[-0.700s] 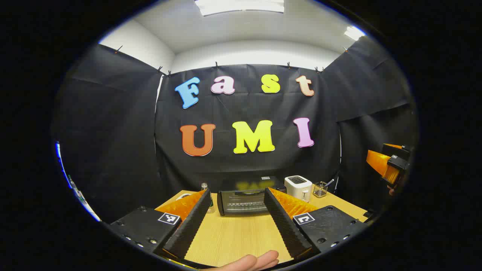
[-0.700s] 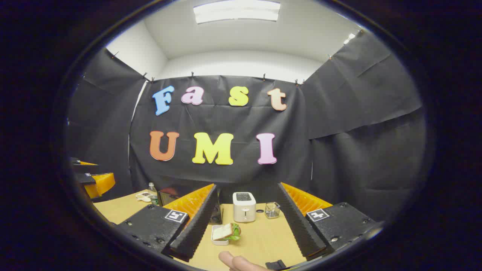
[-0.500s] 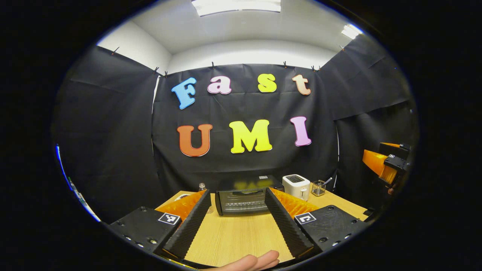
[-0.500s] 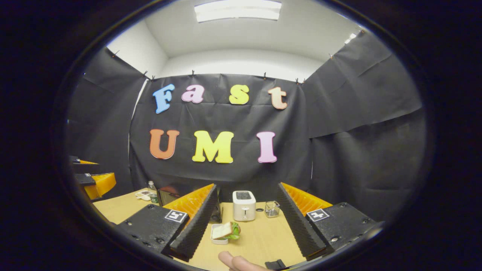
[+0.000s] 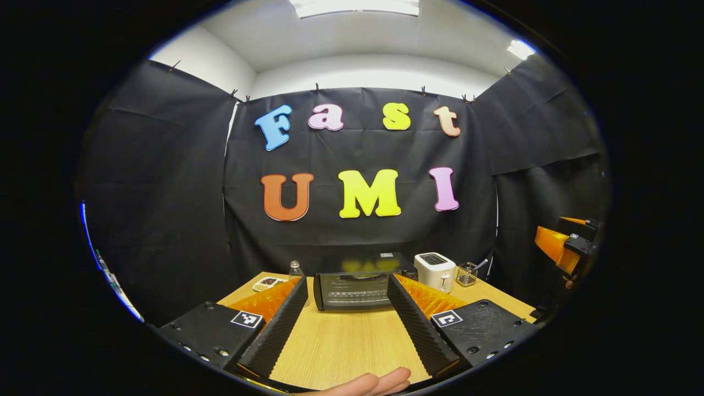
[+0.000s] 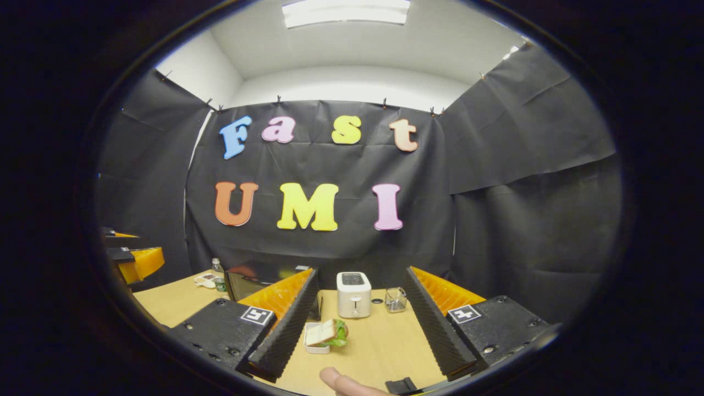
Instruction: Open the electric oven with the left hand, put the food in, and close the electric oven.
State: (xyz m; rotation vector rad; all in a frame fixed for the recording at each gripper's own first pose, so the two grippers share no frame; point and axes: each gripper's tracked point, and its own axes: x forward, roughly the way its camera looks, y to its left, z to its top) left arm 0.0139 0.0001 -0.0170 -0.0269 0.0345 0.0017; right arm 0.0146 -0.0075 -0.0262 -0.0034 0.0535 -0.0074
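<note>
**Left gripper view: nothing started yet, oven door shut, food waiting on the bench**

Left gripper view, bottom of the frame: the left gripper [image 5: 345, 324] hangs over bare bench [image 5: 346, 344], jaws spread wide and gripping nothing, a person's hand [image 5: 367, 384] peeking in at the lower edge. Straight ahead between the fingers, just below centre, sits the electric oven [image 5: 357, 285], door upright and closed, handle bar across its top edge untouched. So step one, the opening, is not done. To the oven's right stand a white toaster [image 5: 434, 270] and a small wire holder [image 5: 466, 274]; to its left a bottle [image 5: 295, 269] and a little dish [image 5: 266, 283]. At the right edge of the frame, the right gripper [image 5: 561, 248] hovers in mid-air.

Over to the right gripper view: those jaws are parted too, empty, above the bench. Between them at lower centre lies the food, a sandwich [image 6: 324, 333] in its white tray [image 6: 311, 346], well short of the oven, which shows at centre-left.

My read: everything remains. Open the door, lift the sandwich, put it inside, close up. The left gripper looks lined up on the oven, with a good stretch of bench to cross before reaching the handle.
</note>
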